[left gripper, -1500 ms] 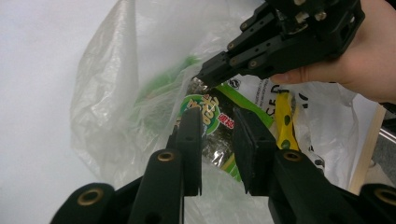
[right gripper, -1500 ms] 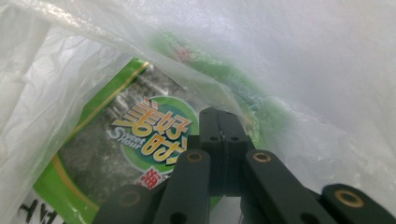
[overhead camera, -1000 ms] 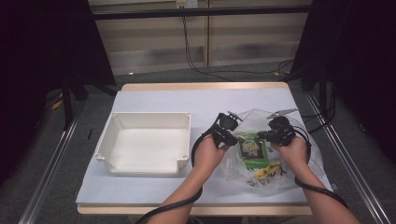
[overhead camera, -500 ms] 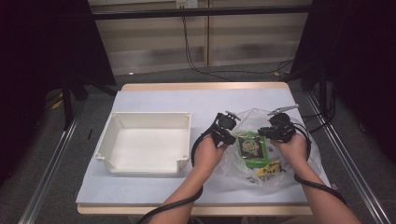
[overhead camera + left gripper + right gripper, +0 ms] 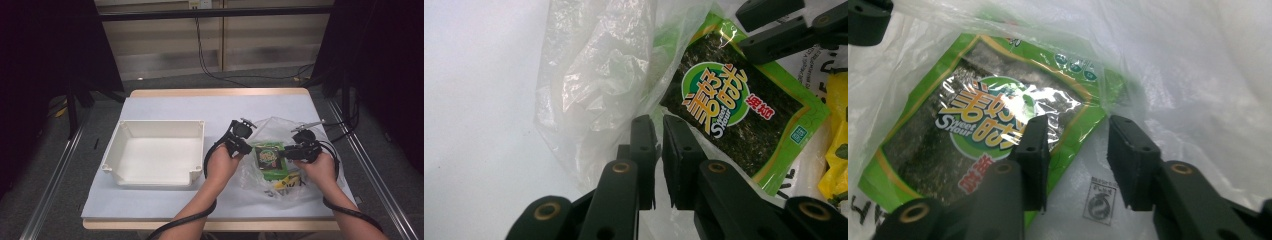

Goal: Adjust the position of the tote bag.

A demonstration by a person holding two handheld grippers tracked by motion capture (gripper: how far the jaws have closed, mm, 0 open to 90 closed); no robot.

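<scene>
Left gripper view: the left gripper [image 5: 659, 150] is clenched on the plastic bag [image 5: 599, 85]; the snack packet [image 5: 744, 107], labelled "Sweet Hour", is partly veiled. The right gripper [image 5: 1075, 150], jaws just opening, is released.

A lab-like recording booth: black curtains [image 5: 45, 60], metal frame rails [image 5: 55, 175], trailing cables [image 5: 210, 60], covered table [image 5: 200, 107].

packet [image 5: 744, 120] green, dark panel | bag [image 5: 594, 75] clear | bin [image 5: 155, 155] seemingly cream

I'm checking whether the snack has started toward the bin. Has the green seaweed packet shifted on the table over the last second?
No. In the high view the green seaweed packet lies in the clear plastic bag, as far right of the white bin as before.
</scene>
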